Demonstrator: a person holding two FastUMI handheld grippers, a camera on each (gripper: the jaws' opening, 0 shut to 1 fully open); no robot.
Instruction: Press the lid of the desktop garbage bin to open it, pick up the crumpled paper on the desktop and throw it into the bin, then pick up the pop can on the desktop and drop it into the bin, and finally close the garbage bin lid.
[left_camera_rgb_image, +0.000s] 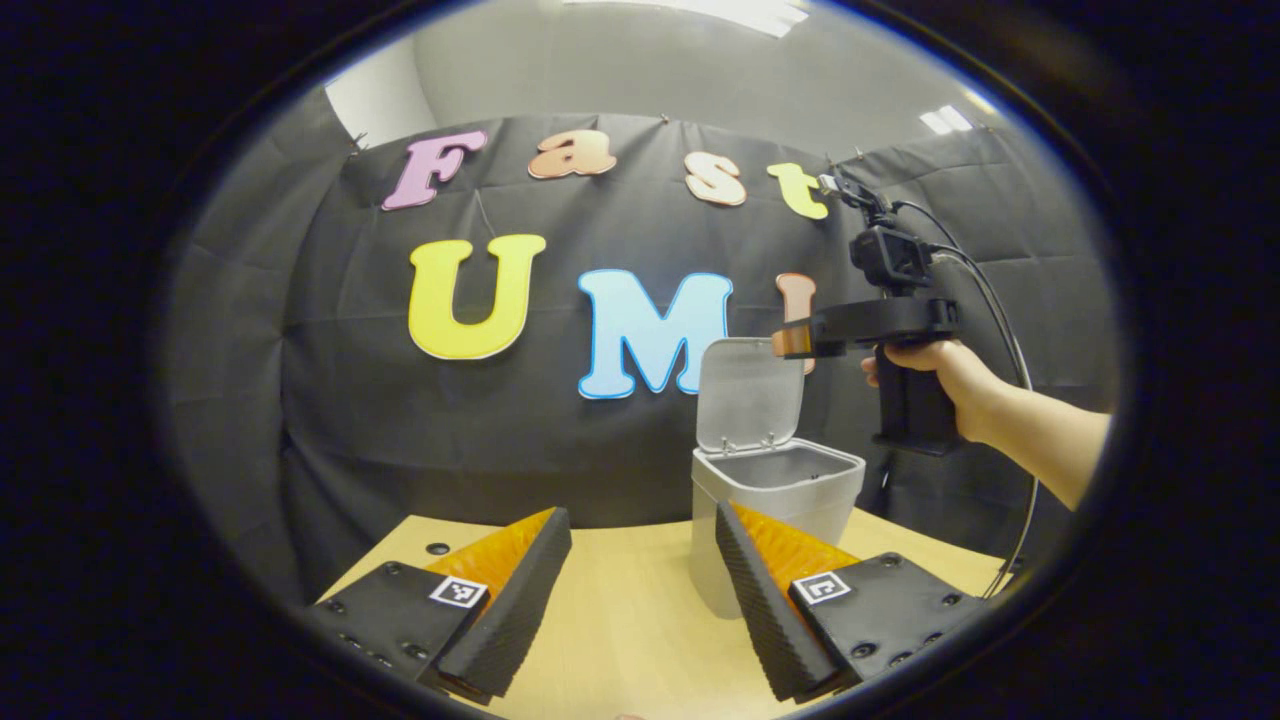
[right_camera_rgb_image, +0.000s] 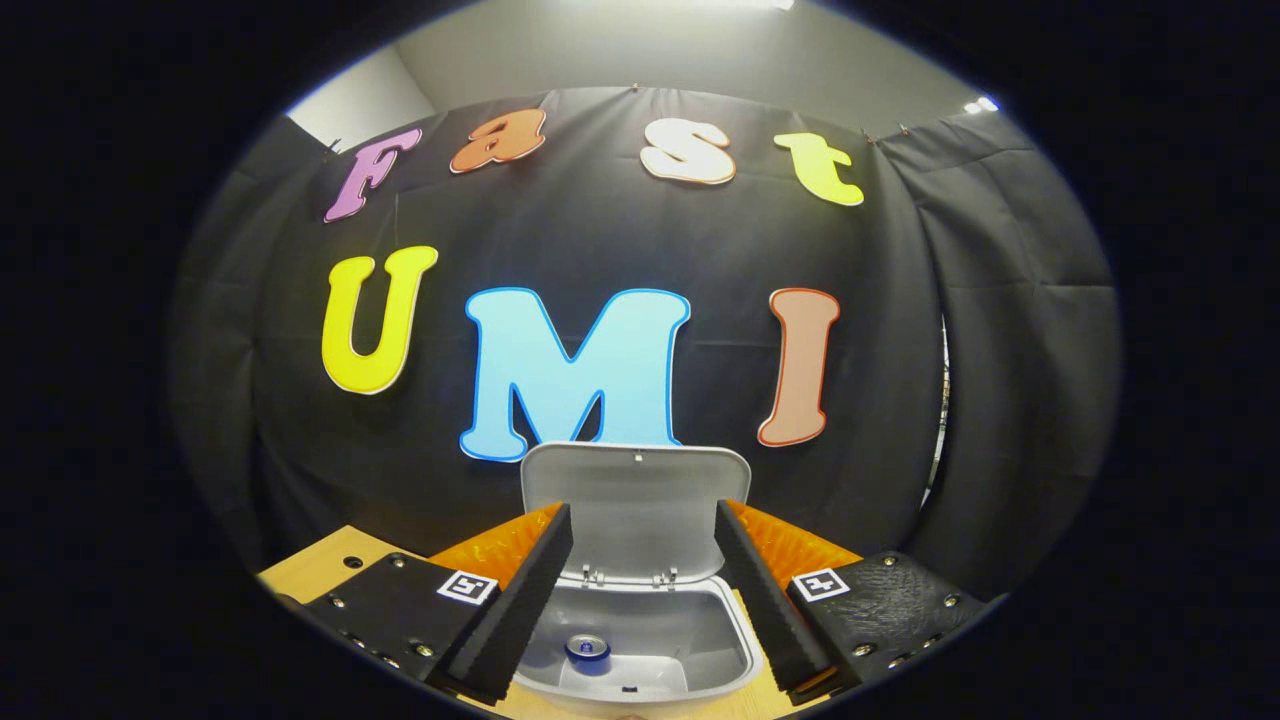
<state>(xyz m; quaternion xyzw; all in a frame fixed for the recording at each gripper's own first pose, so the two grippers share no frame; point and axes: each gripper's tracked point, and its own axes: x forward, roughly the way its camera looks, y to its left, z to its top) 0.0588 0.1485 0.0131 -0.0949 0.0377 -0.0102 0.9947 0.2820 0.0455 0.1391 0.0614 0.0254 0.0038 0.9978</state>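
Right gripper view: hand-held gripper (right_camera_rgb_image: 640, 590) wide, empty.

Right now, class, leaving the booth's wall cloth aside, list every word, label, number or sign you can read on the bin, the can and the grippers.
No readable text on any of these.
On the left gripper: square black-and-white markers, patterns, not letters.
On the right gripper: the same kind of pattern tags.
On the garbage bin and its open lid: no label.
On the pop can inside the bin: no legible print.
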